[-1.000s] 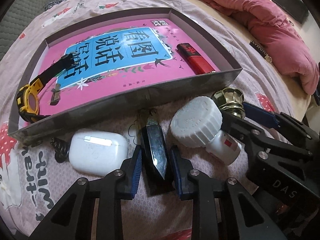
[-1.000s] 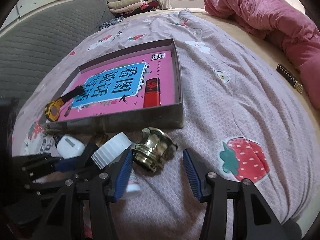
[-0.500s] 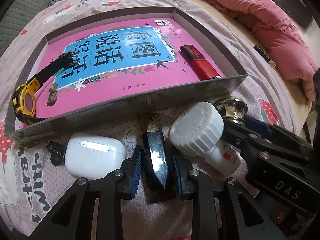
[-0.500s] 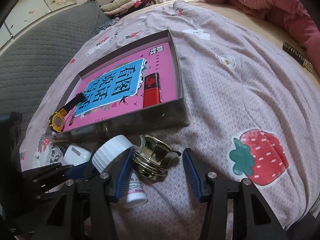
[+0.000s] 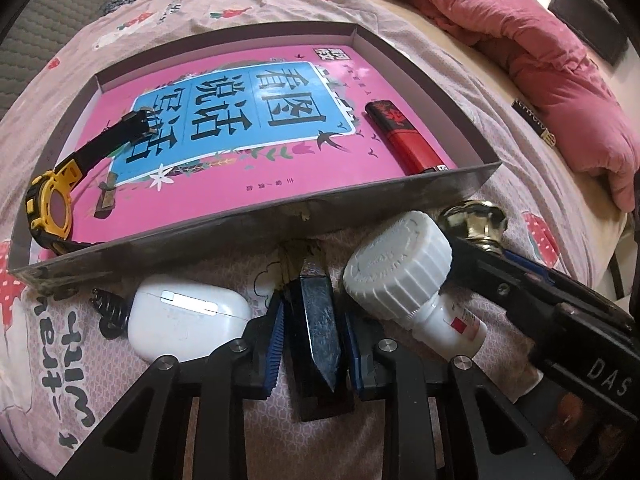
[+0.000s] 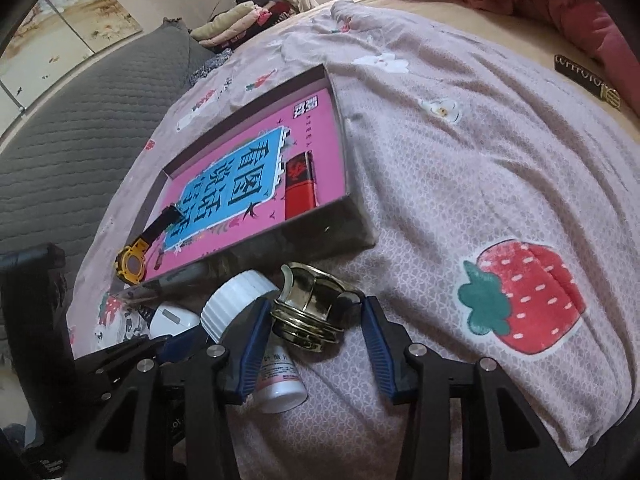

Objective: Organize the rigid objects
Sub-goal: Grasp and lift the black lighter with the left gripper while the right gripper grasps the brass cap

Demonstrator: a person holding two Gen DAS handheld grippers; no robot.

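Observation:
A shallow grey box [image 5: 248,216] lined with a pink book cover lies on the bed; it holds a yellow-and-black watch [image 5: 52,208] and a red lighter [image 5: 404,136]. My left gripper [image 5: 312,320] is shut on a black faceted object [image 5: 318,324] lying in front of the box. A white earbud case [image 5: 188,320] lies to its left, a white-capped pill bottle [image 5: 400,272] to its right. My right gripper [image 6: 316,320] has closed on a gold metal knob [image 6: 312,308]; both pads touch it. The box [image 6: 344,216] shows behind.
The bedsheet [image 6: 480,184] is pinkish with strawberry prints. A pink quilt [image 5: 520,40] is heaped at the far right. A grey padded headboard [image 6: 72,140] runs along the left. The right gripper's arm [image 5: 560,320] lies beside the pill bottle.
Both grippers' jaws have narrowed: the left onto the black object, the right onto the gold knob. The right view has come closer and lower.

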